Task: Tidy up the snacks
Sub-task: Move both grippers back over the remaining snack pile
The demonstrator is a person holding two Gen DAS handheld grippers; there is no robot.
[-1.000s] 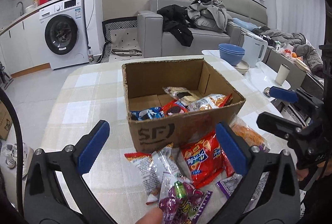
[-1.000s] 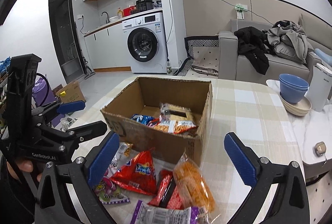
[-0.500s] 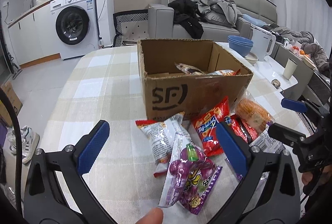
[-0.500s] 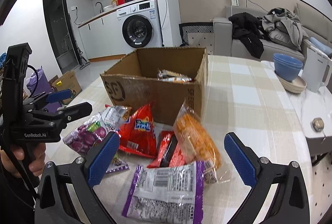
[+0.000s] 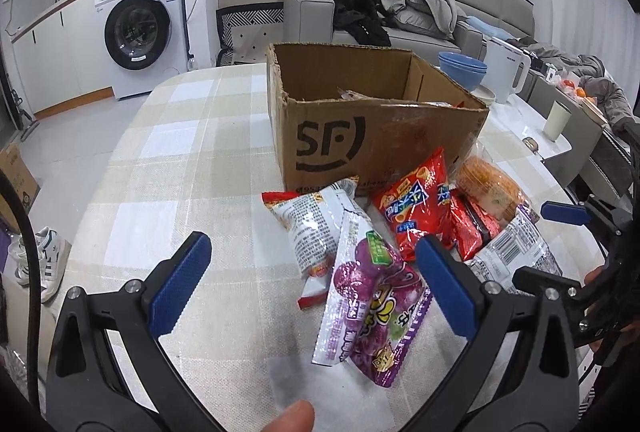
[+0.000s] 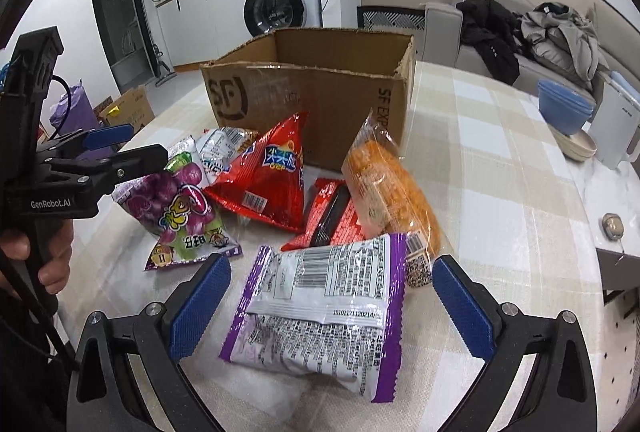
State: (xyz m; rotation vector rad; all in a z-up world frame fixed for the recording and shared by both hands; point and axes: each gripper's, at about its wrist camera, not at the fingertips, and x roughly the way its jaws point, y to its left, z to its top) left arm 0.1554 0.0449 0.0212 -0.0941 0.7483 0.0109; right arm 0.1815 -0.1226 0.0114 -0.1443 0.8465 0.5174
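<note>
Now that you have dropped both grippers from box height to the loose packets: left gripper (image 5: 312, 286) wide open, empty, over the grape packet (image 5: 372, 308); right gripper (image 6: 328, 306) likewise, over the purple-edged packet (image 6: 324, 312); cardboard box (image 6: 320, 92) just behind; pickup pending.

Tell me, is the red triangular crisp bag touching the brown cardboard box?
Cannot tell. In the right wrist view the red triangular crisp bag overlaps the brown cardboard box, hiding any gap.

glossy foil snack packets (image 6: 276, 176) before a matt, rough-edged cardboard box (image 5: 360, 136) on a woven checked tablecloth (image 5: 168, 168)
</note>
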